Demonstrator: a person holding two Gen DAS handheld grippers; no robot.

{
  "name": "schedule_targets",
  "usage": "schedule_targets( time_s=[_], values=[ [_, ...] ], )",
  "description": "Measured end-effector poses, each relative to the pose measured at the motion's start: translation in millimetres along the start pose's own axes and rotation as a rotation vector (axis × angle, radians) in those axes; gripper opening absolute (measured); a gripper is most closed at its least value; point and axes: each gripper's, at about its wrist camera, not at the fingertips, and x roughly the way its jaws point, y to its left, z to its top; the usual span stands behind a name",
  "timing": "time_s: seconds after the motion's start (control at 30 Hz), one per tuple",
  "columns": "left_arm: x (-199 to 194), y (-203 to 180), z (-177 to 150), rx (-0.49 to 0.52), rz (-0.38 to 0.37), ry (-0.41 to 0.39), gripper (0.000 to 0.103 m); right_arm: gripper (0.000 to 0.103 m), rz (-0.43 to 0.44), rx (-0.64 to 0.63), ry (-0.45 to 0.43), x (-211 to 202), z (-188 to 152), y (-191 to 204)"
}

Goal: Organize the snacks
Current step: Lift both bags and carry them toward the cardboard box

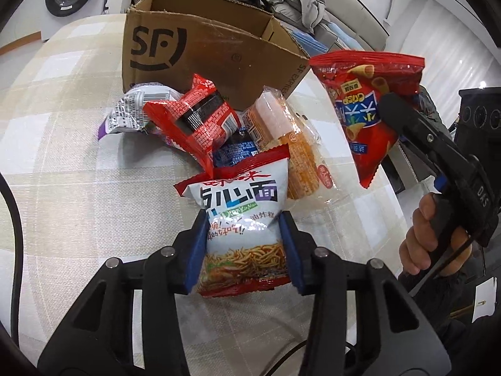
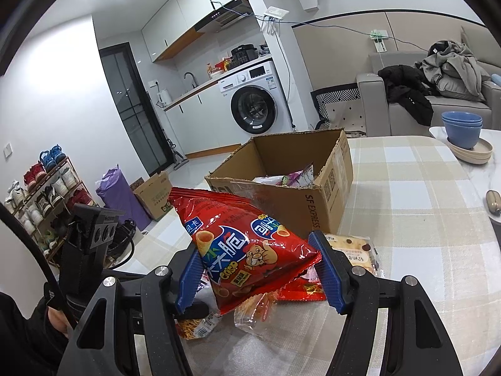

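My left gripper (image 1: 244, 228) is shut on a white and red noodle snack bag (image 1: 241, 219), its blue pads pressed into both sides, low over the checked tablecloth (image 1: 62, 156). Behind it is a pile: a red packet (image 1: 194, 116), an orange see-through packet (image 1: 281, 134), a blue packet (image 1: 235, 152) and a purple-white one (image 1: 131, 109). My right gripper (image 2: 255, 250) is shut on a red crisp bag (image 2: 247, 244), held in the air right of the pile, the same red crisp bag (image 1: 369, 106) showing in the left wrist view. An open cardboard box (image 2: 281, 200) stands behind, with packets inside.
Stacked blue bowls (image 2: 462, 125) on plates sit at the table's far right. A cookie packet (image 2: 353, 247) lies near the box. The table edge runs left of the box, with floor, a shoe rack and a purple bag beyond. A sofa with clothes stands behind.
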Motion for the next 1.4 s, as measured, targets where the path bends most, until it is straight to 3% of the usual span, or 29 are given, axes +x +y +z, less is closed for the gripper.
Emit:
schedule_targets(
  time_s=[0.53, 0.97, 1.4],
  values=[
    [-29.3, -5.9, -7.6, 0.045, -0.037, -0.068, 0.041, 0.066, -0.001, 0.01, -0.029, -4.3, -0.3, 0.0],
    [-61.0, -6.9, 1.9, 0.06, -0.068, -0.134, 0.041, 0.066, 0.004, 0.02, -0.077, -14.7, 3.6, -2.8],
    [-72.8, -6.9, 26.5, 0.051, -0.048, -0.2, 0.041, 0.066, -0.025, 0.042, -0.101, -17.2, 7.5, -7.0]
  ],
)
